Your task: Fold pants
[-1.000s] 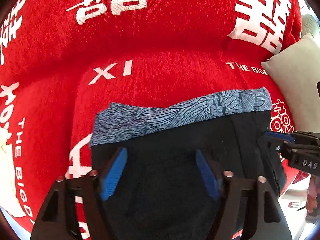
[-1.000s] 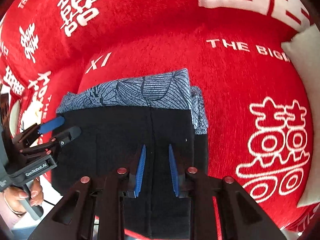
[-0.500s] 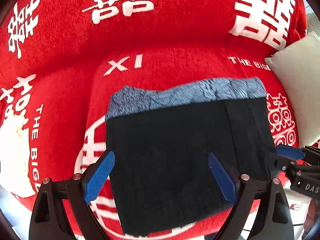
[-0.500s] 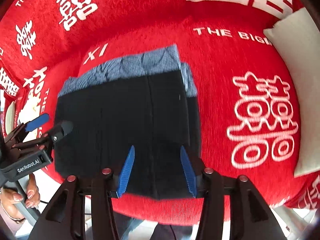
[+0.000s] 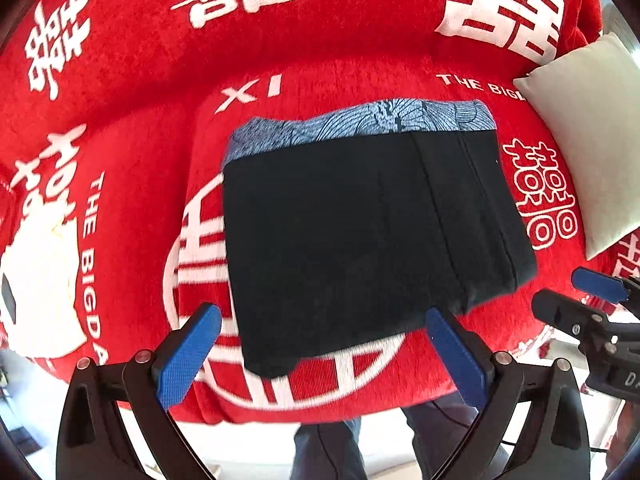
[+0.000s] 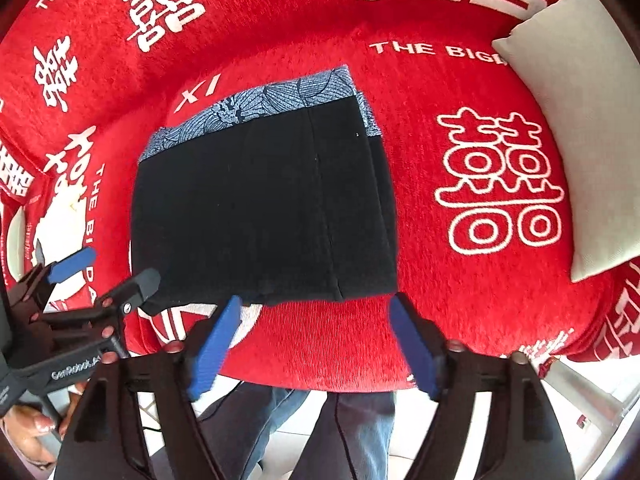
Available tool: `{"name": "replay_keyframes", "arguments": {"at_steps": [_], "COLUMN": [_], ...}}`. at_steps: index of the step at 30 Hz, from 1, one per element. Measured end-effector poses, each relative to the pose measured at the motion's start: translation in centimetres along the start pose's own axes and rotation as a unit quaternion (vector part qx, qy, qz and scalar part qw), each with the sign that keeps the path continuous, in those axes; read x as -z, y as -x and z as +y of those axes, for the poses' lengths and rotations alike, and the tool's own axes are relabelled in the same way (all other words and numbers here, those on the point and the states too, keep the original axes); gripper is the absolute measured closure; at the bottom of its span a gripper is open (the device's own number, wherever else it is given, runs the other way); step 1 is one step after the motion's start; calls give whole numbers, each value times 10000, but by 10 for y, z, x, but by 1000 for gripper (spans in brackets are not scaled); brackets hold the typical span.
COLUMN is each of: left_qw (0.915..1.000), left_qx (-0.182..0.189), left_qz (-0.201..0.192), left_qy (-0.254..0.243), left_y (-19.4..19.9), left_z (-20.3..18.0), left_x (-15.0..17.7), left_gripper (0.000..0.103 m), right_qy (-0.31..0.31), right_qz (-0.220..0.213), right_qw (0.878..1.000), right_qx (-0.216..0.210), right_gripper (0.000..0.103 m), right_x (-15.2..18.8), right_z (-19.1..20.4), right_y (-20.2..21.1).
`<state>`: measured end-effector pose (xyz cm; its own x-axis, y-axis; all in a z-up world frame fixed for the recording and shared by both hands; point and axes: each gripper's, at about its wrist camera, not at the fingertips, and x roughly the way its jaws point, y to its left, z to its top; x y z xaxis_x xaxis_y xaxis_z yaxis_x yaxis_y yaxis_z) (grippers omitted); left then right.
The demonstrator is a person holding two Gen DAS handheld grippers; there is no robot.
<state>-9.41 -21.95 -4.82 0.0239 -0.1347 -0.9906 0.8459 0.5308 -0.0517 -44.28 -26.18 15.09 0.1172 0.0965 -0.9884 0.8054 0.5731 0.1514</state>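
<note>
The black pants [image 5: 352,232] lie folded into a flat rectangle on the red sofa seat, with a blue-grey patterned waistband [image 5: 360,124] along the far edge. They also show in the right wrist view [image 6: 264,208]. My left gripper [image 5: 324,356] is open and empty, held above the pants' near edge. My right gripper [image 6: 316,340] is open and empty, just off the pants' near edge. The right gripper also shows at the right of the left wrist view [image 5: 576,296]. The left gripper shows at the left of the right wrist view [image 6: 108,272].
The red sofa cover [image 5: 320,60] bears white characters and lettering. A cream cushion [image 5: 588,128] leans at the right end of the seat; it also shows in the right wrist view [image 6: 580,120]. The person's jeans [image 6: 320,424] and the floor show below the seat's front edge.
Both grippers have opened wide, let go of the pants and pulled back toward the seat's front edge. The folded pants stay flat on the seat.
</note>
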Motion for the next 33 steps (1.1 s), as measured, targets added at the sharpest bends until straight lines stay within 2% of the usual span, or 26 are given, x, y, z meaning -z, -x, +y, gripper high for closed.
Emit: {"name": "replay_keyframes", "arguments": {"at_steps": [3, 5, 6, 9, 19, 27, 33], "left_qw": [9999, 9998, 9998, 9996, 9998, 9997, 9994], "left_qx": [78, 84, 95, 83, -146, -178, -274], "left_qz": [35, 9, 6, 35, -120, -137, -192], "left_qy": [120, 171, 199, 276, 59, 121, -12], "left_y": [12, 22, 27, 37, 63, 73, 79], "left_z": [6, 11, 14, 22, 25, 26, 21], "left_x": [8, 14, 17, 22, 37, 39, 42], "left_gripper": [0, 0, 0, 0, 0, 0, 0], "right_qy": [-13, 23, 82, 275, 211, 386, 380], "right_qz": [-62, -171, -243, -306, -409, -507, -487], "right_qw": [9999, 9996, 9993, 9976, 9955, 9940, 9945], "right_qx": [102, 224, 285, 563, 833, 889, 843], "right_gripper": [19, 9, 0, 0, 0, 0, 0], "right_x": [3, 6, 8, 10, 19, 23, 23], "right_z": [5, 9, 13, 26, 48, 63, 65], "right_y": [11, 19, 24, 31, 49, 64, 67]}}
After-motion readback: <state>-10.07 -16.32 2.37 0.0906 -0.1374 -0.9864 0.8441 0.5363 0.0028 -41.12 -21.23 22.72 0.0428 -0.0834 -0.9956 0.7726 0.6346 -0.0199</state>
